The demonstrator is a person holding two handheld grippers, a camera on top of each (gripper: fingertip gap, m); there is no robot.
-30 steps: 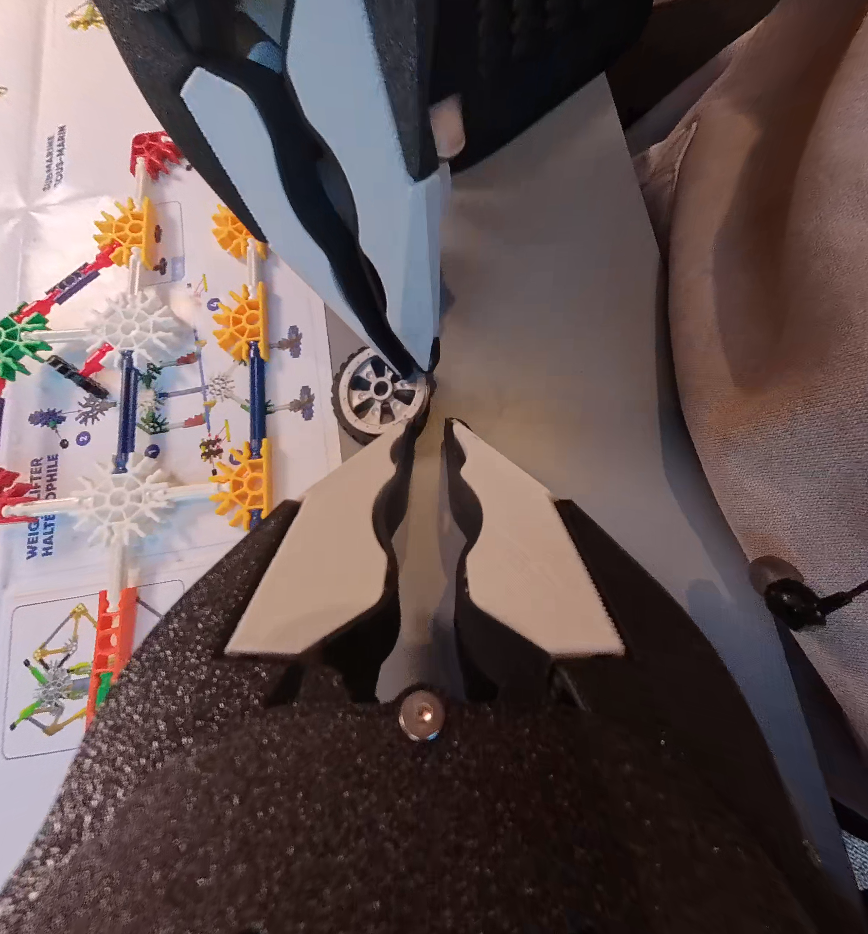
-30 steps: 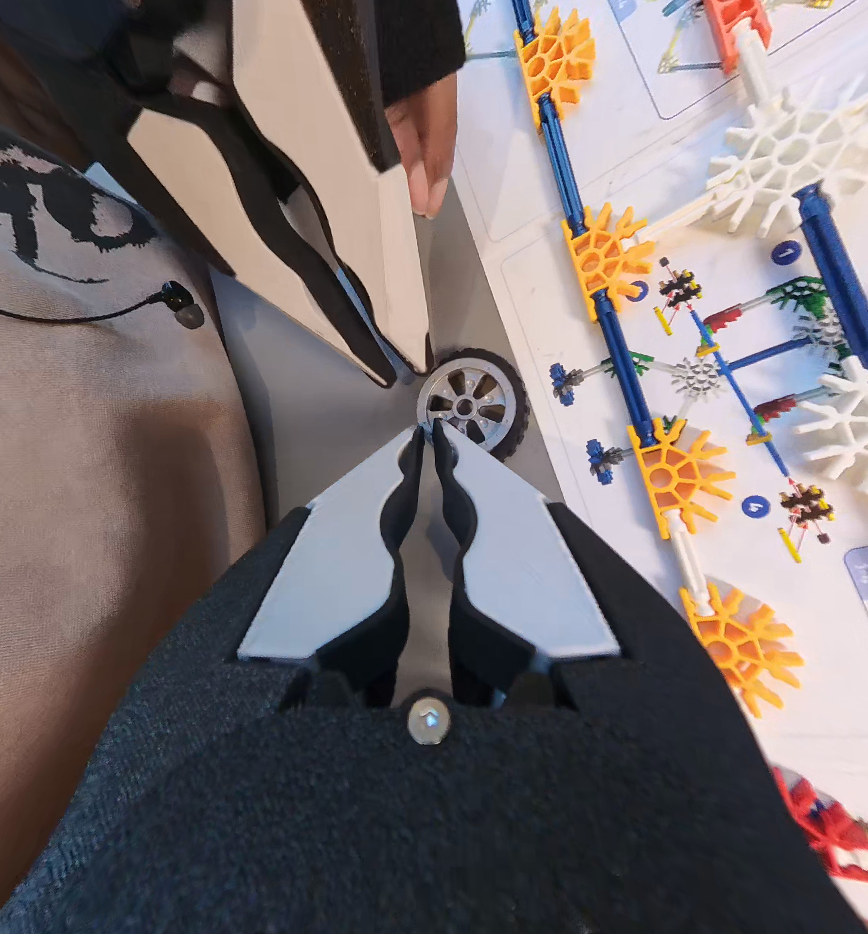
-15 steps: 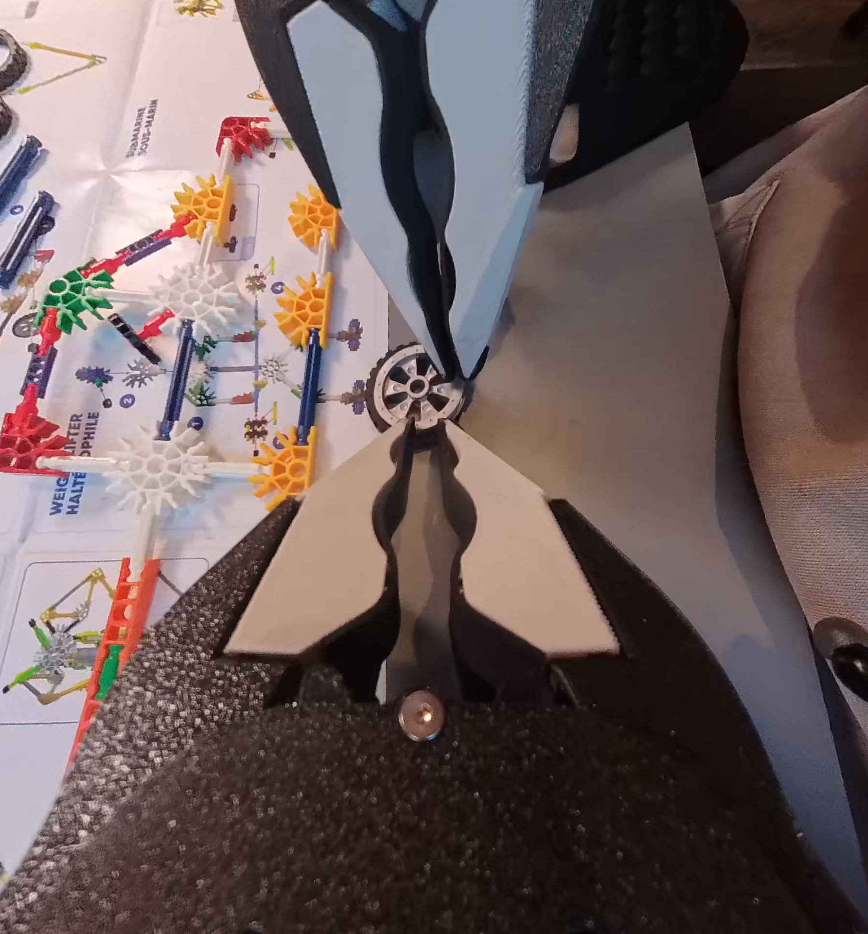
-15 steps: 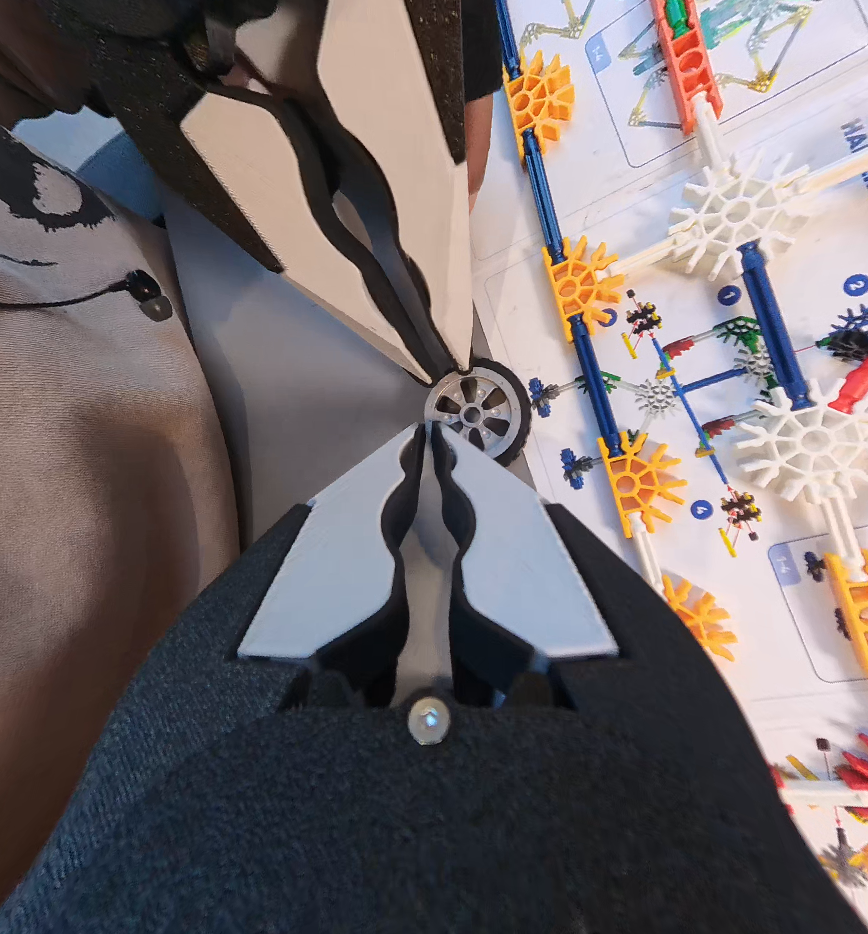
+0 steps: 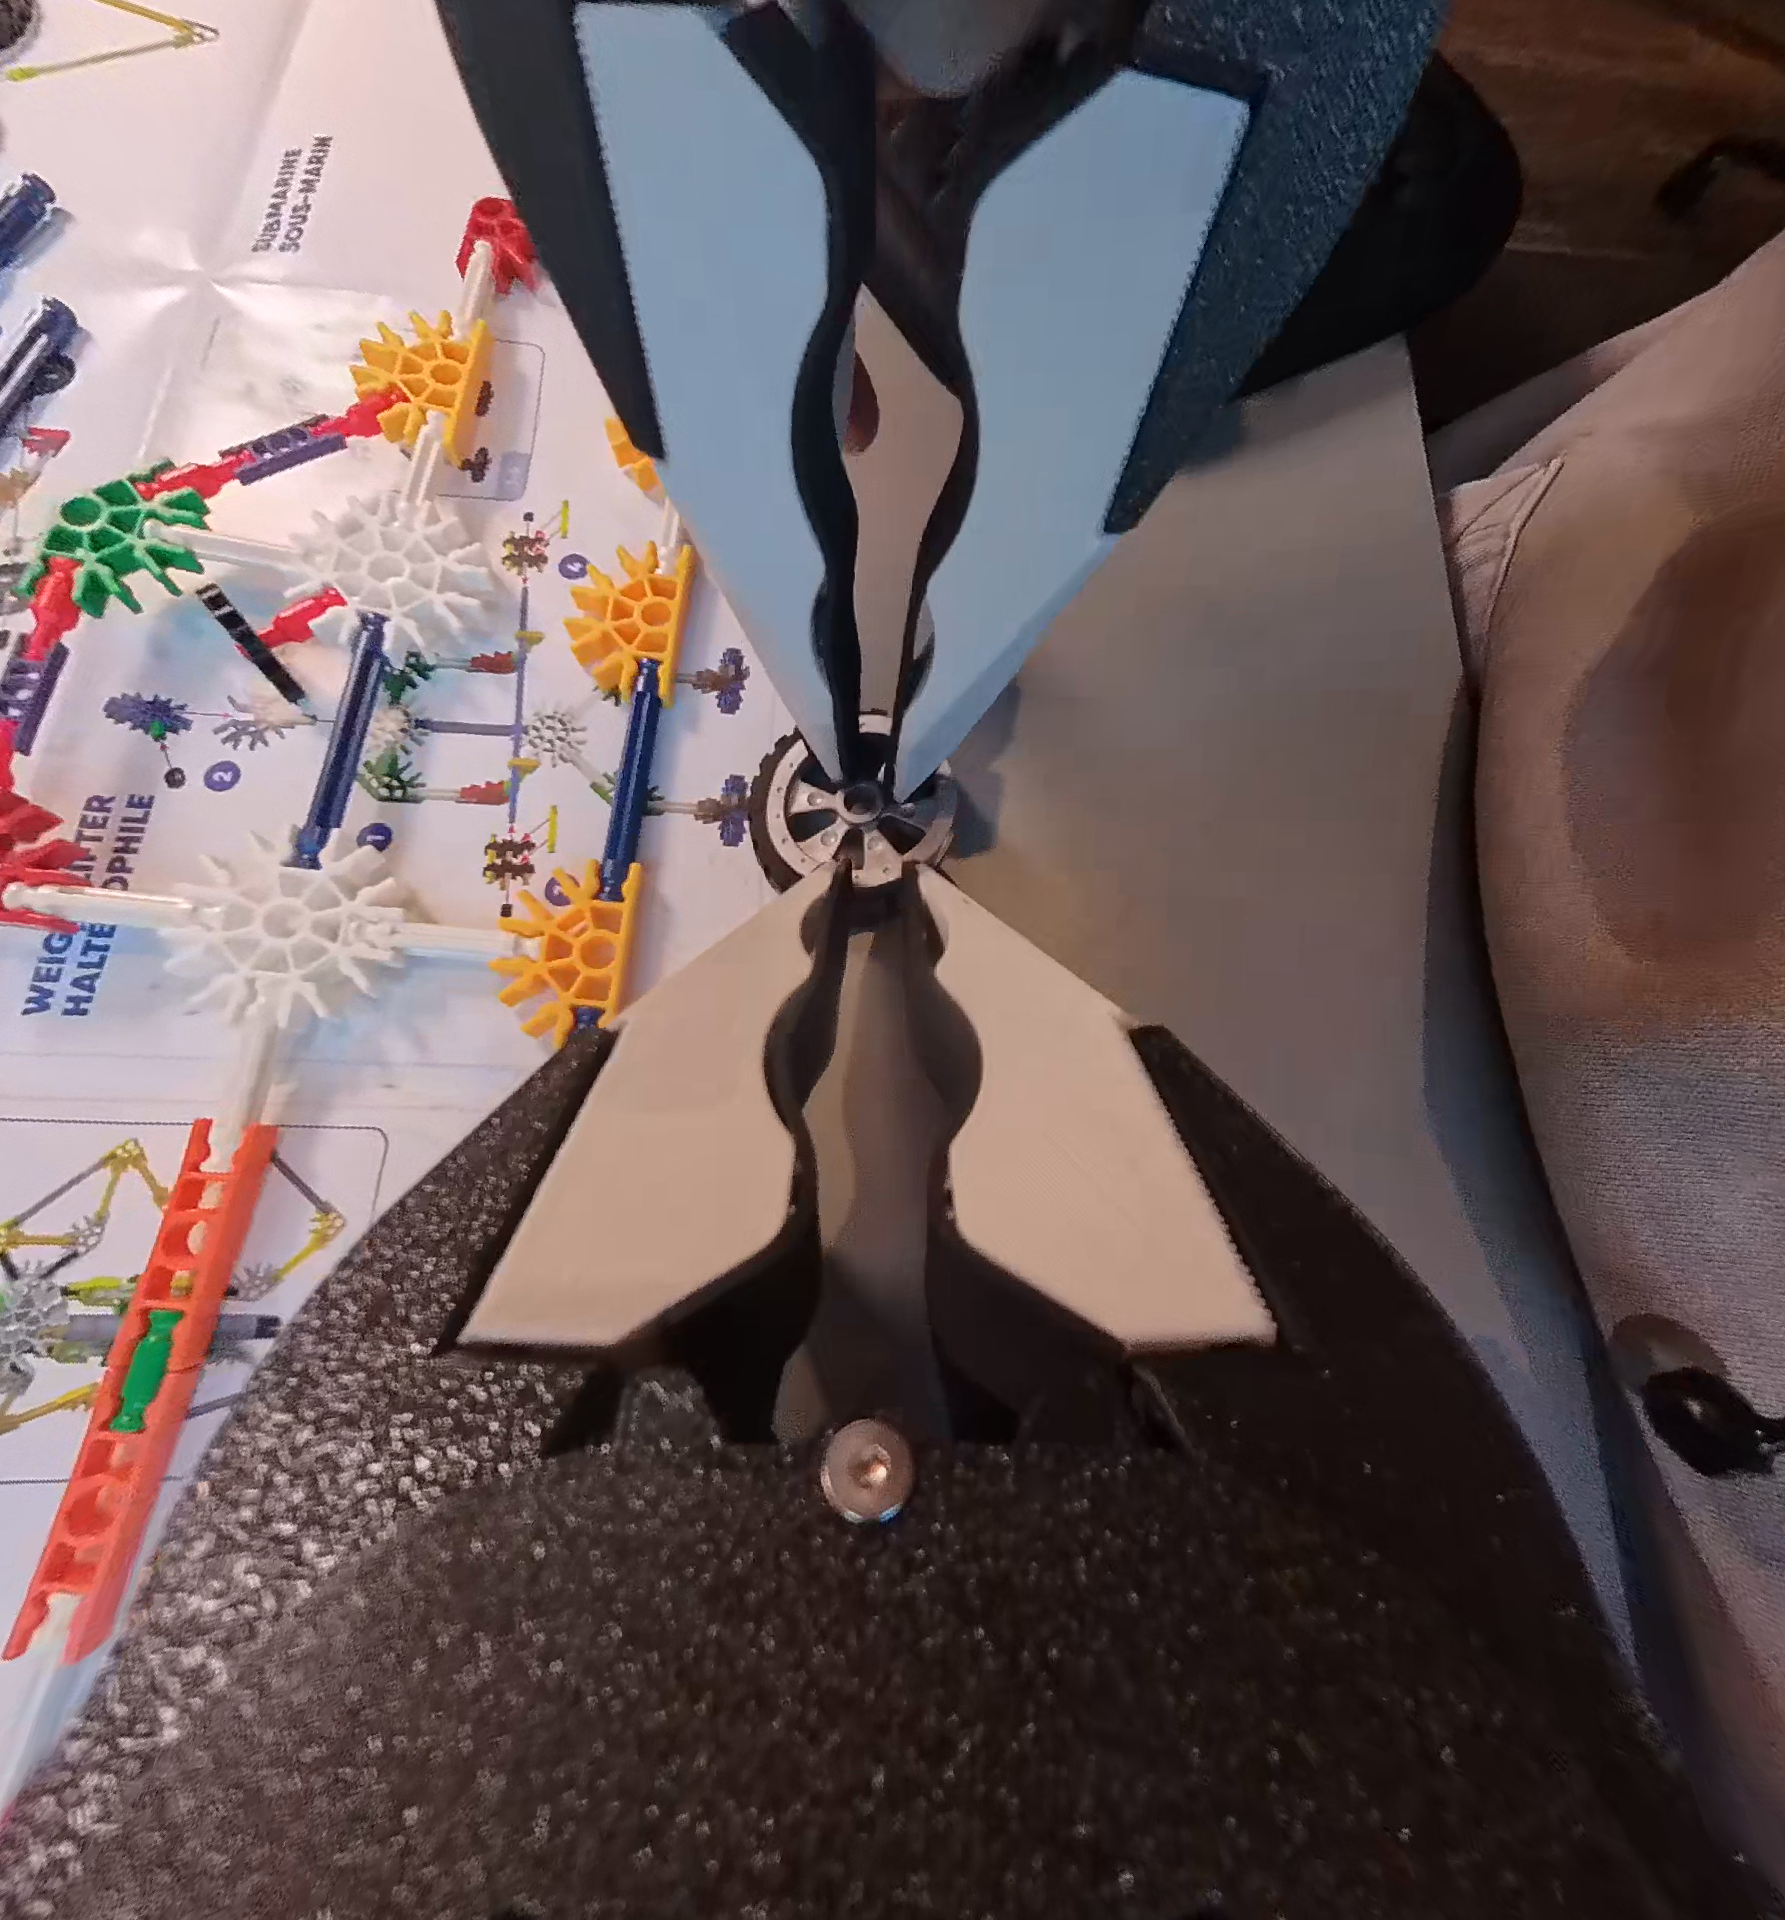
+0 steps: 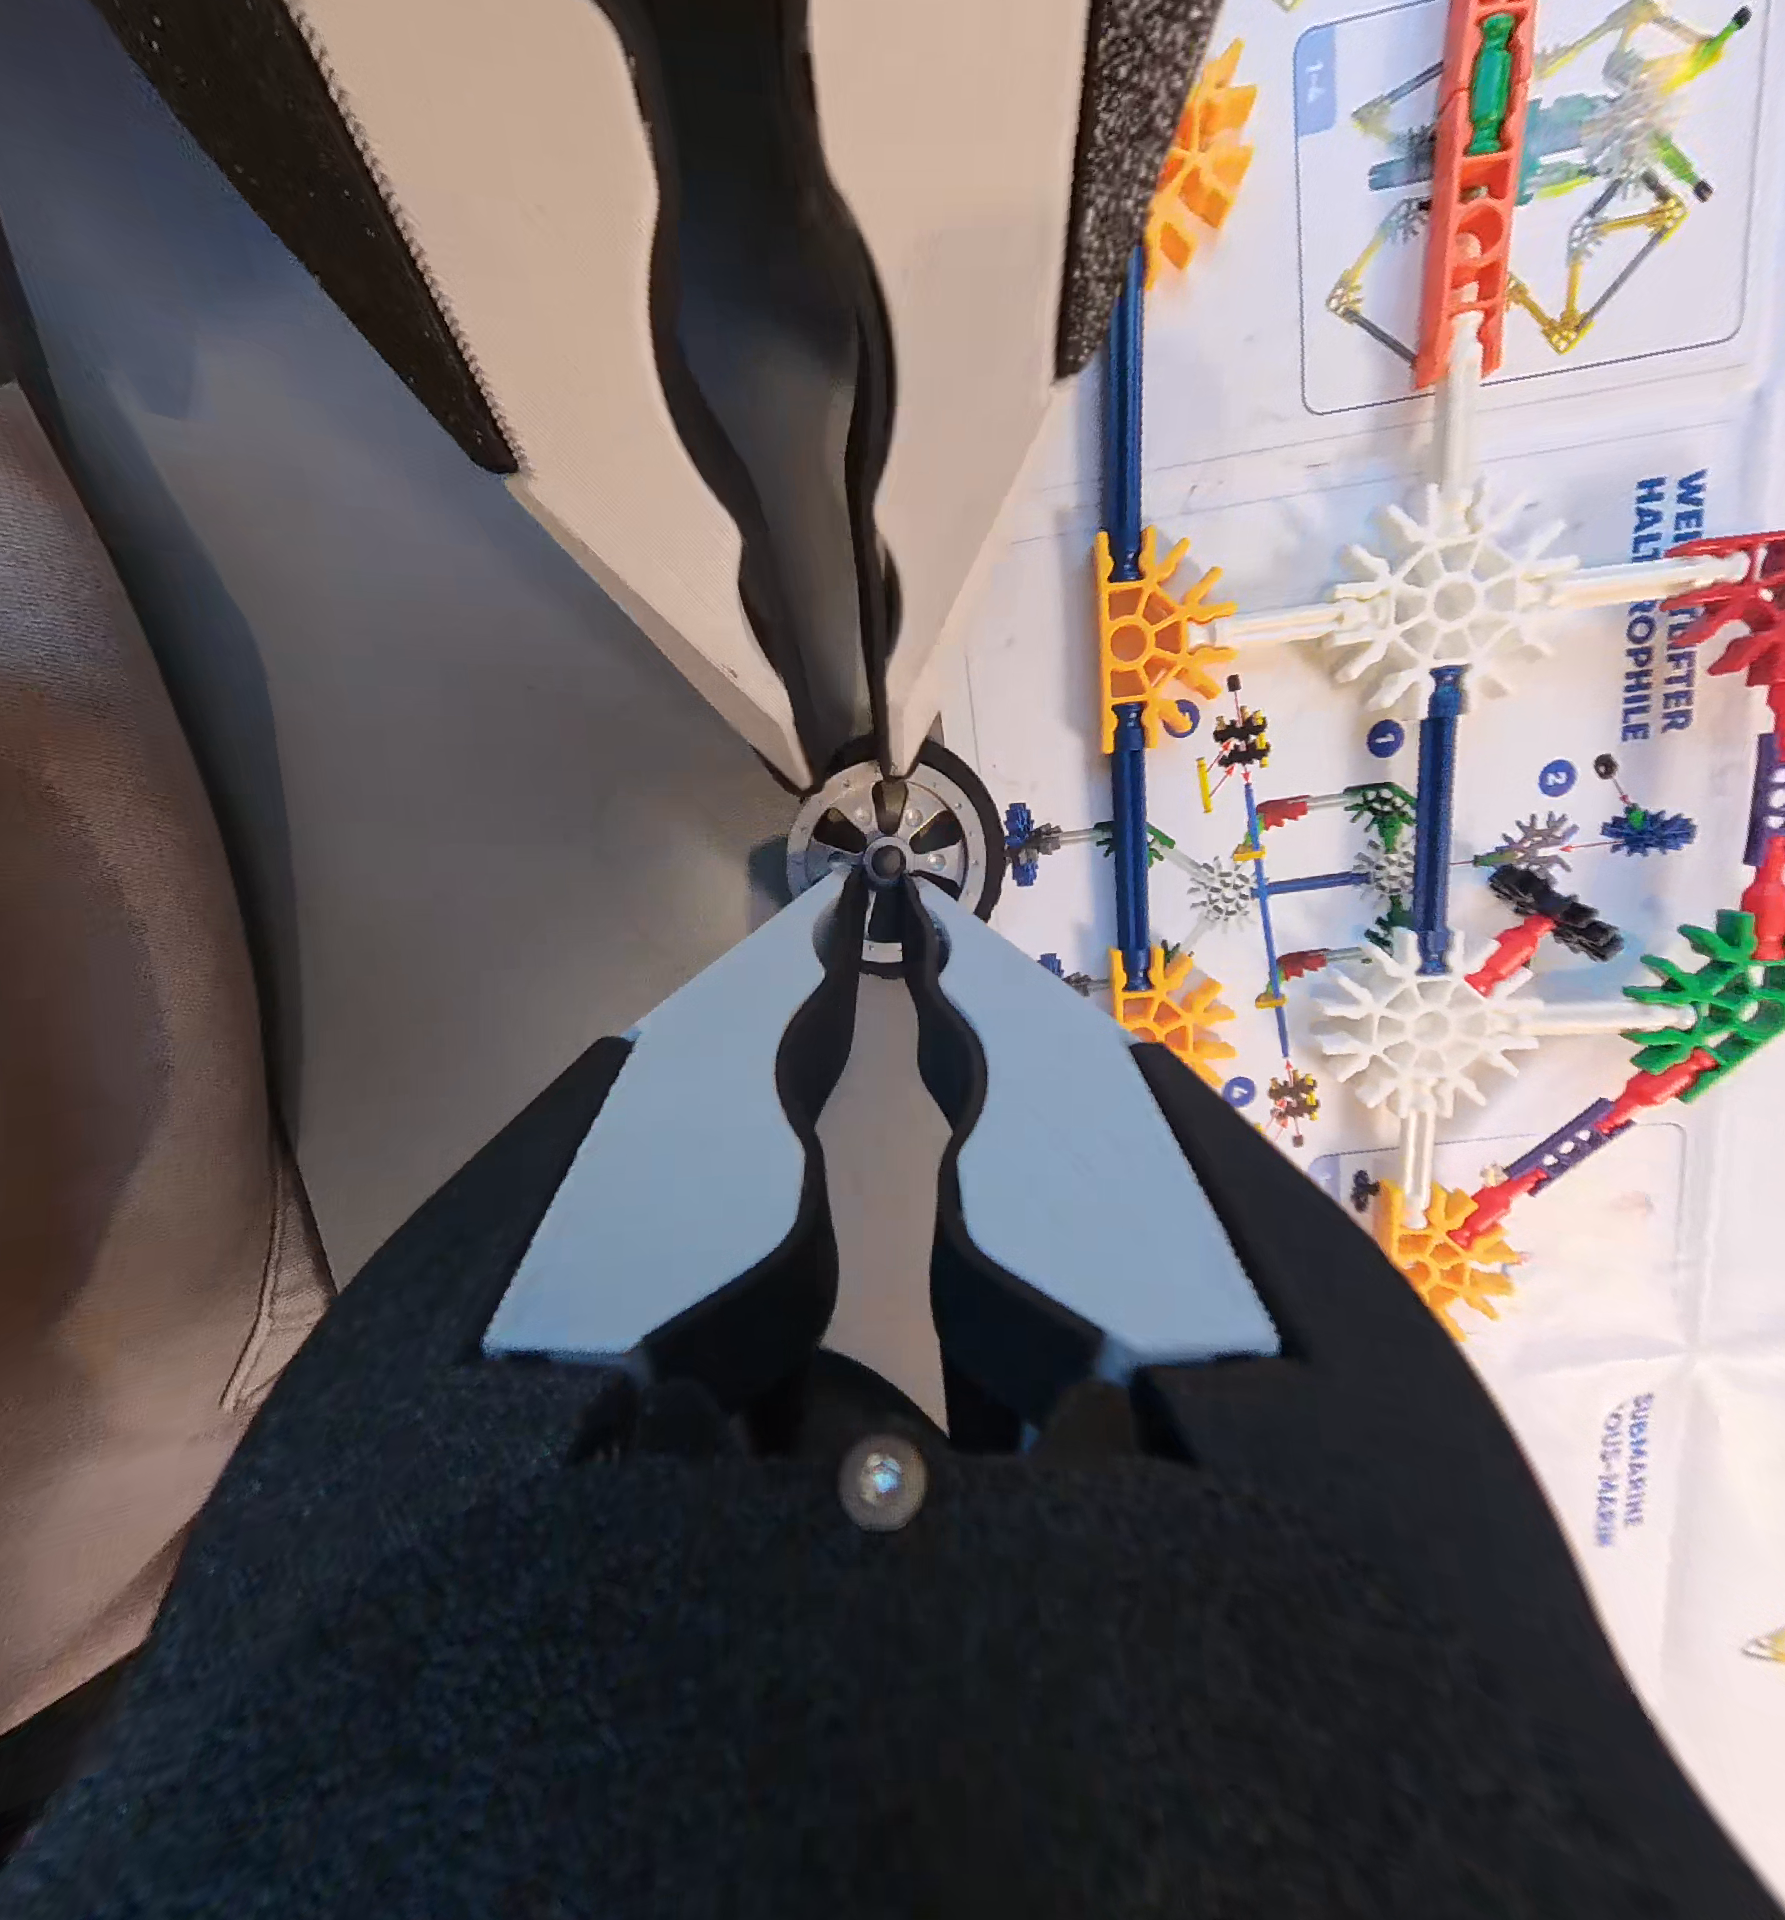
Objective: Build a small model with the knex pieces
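Note:
A small wheel (image 5: 815,831) with a grey spoked hub and a black tyre is held between both grippers, above the grey table edge. In the left wrist view my left gripper (image 5: 877,883) comes from below and is shut on the wheel's near rim. The right gripper (image 5: 872,774) comes from above, tip to tip with it. In the right wrist view the wheel (image 6: 945,831) sits at my right gripper (image 6: 880,896), which is shut on its near side. The left gripper (image 6: 867,769) pinches its far rim.
A rod-and-connector toy frame (image 5: 285,914) (image 6: 1439,613) with yellow, white, red and green connectors and blue rods lies on a printed instruction sheet (image 5: 244,208) beside the wheel. An orange strip (image 5: 140,1382) lies near it. A person's beige garment (image 5: 1646,935) borders the grey table (image 5: 1231,831). The grippers are tip to tip, or close to it.
The left gripper has narrowed and closed onto the wheel's rim. Both grippers have swung round until they face each other head-on, with the wheel between their tips.

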